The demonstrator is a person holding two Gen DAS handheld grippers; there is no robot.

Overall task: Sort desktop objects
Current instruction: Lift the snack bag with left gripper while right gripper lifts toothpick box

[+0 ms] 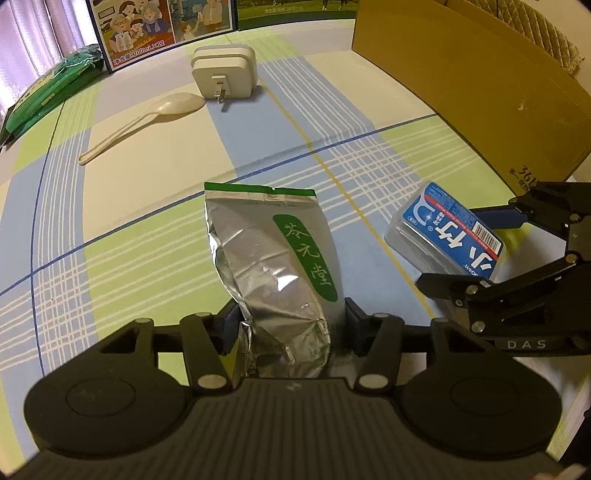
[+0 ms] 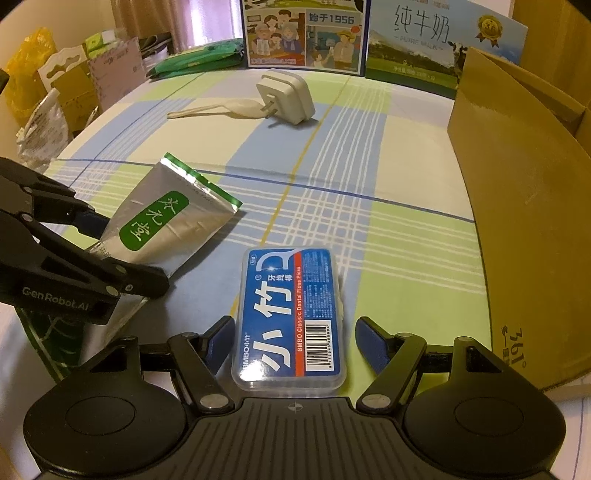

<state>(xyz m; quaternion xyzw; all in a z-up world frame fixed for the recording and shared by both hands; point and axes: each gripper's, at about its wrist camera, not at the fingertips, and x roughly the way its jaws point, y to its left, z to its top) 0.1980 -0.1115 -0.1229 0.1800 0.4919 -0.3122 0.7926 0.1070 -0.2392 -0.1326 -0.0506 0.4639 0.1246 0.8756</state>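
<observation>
**Foil pouch clamped at left, floss box framed at right**

Here, in the left wrist view, the left gripper (image 1: 291, 325) is seen closed on the silver foil pouch (image 1: 273, 266), whose crumpled lower end is pinched between the two blue pads at the bottom centre of the frame. The pouch's green-edged top points toward mid-frame, and a green oval label is shown on its face. At the right edge of the same view, the right gripper (image 1: 476, 251) is seen with the blue floss box (image 1: 447, 232) between its fingers.

In the right wrist view, the right gripper (image 2: 295, 343) is held wide, its blue pads standing apart from the floss box (image 2: 291, 317) on both sides; the box lies flat on the checked tablecloth (image 2: 369, 221) at lower centre. The foil pouch (image 2: 166, 225) is seen at middle left, tilted, with the left gripper (image 2: 122, 251) clamped on its lower end.

Toward the top centre of that frame a white plug adapter (image 2: 286, 98) is placed on the cloth, with a pale plastic spoon (image 2: 221, 109) just beside it. A brown cardboard box (image 2: 524, 192) is seen filling the right side, and printed milk cartons (image 2: 306, 33) are lined up along the top edge.
</observation>
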